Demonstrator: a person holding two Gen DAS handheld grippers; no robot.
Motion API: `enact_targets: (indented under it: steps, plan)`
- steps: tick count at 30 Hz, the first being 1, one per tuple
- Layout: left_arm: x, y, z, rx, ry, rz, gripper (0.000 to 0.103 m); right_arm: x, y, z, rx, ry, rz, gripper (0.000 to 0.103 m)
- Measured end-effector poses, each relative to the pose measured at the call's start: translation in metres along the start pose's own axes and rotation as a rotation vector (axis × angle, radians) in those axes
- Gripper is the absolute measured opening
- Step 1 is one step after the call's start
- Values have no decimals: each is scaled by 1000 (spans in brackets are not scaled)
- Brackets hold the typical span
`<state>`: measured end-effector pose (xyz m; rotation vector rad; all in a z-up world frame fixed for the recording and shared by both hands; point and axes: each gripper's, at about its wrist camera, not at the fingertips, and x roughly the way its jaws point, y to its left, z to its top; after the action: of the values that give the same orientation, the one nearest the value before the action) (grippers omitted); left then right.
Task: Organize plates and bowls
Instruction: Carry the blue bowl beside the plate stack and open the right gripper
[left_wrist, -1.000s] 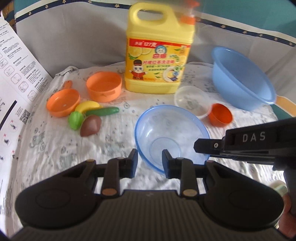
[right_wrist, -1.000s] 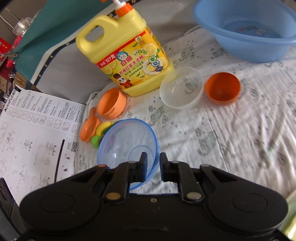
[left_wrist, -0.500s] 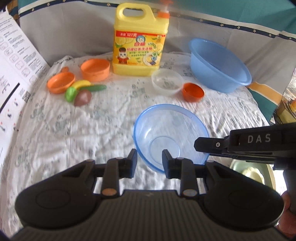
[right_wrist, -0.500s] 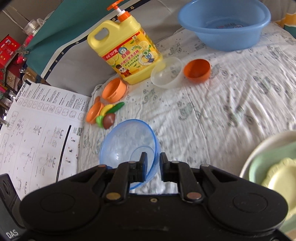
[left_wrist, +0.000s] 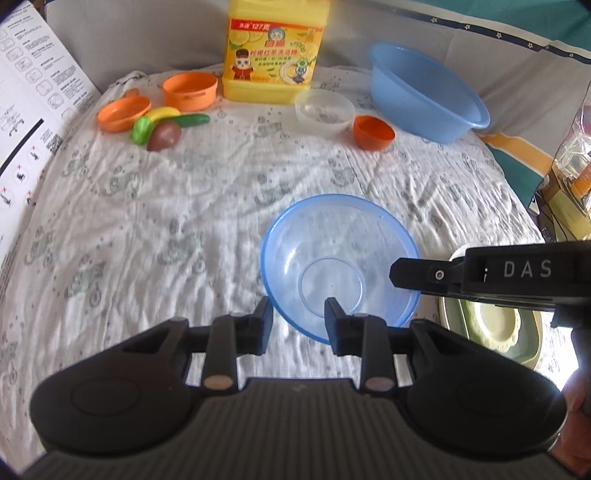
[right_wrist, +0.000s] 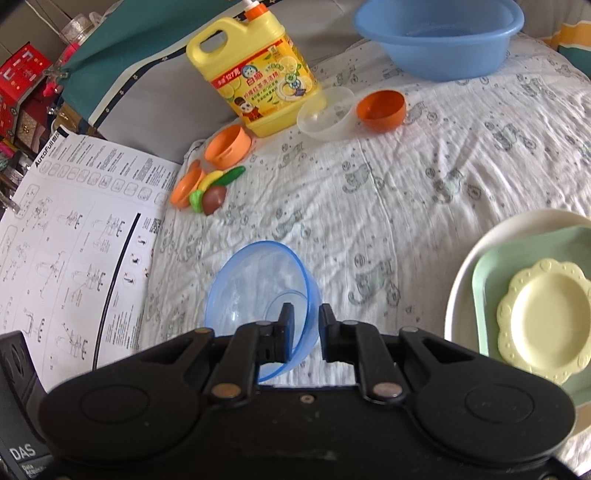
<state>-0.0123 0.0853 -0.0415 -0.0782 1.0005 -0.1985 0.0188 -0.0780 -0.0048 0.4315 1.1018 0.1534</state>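
A clear blue bowl (left_wrist: 340, 266) hangs just over the white cloth, held from two sides. My left gripper (left_wrist: 298, 319) is shut on its near-left rim, one finger outside the wall and one inside. My right gripper (right_wrist: 303, 321) is shut on the opposite rim; its tip (left_wrist: 397, 273) shows side-on in the left wrist view. The bowl (right_wrist: 258, 291) tilts toward the left in the right wrist view. A stack of plates lies to the right: a white plate (right_wrist: 461, 280), a green square plate (right_wrist: 491, 273) and a yellow scalloped plate (right_wrist: 543, 314).
At the far edge stand a yellow detergent bottle (left_wrist: 273, 51), a blue basin (left_wrist: 424, 92), a small clear bowl (left_wrist: 325, 110), an orange bowl (left_wrist: 373, 131), an orange cup (left_wrist: 190, 90) and an orange pan (left_wrist: 123, 114) with toy vegetables (left_wrist: 162, 125). A printed sheet (right_wrist: 74, 236) lies left.
Both grippers have carried the blue bowl back from the bottle toward the near right of the cloth. The plate stack has come into view on the right.
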Motion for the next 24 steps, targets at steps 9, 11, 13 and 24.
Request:
enact_targets:
  steps: [9, 11, 13, 24]
  plan:
    - [4, -3, -17, 7, 28, -7, 31, 0, -6, -16, -3, 31, -23, 15]
    - [5, -3, -18, 7, 32, -9, 31, 0, -7, -18, -3, 37, -27, 15]
    - [6, -3, -18, 8, 34, -9, 31, 1, -9, -20, 0, 44, -29, 15]
    - [17, -1, -20, -1, 70, -18, 31, 11, -12, -23, 8, 78, -43, 16]
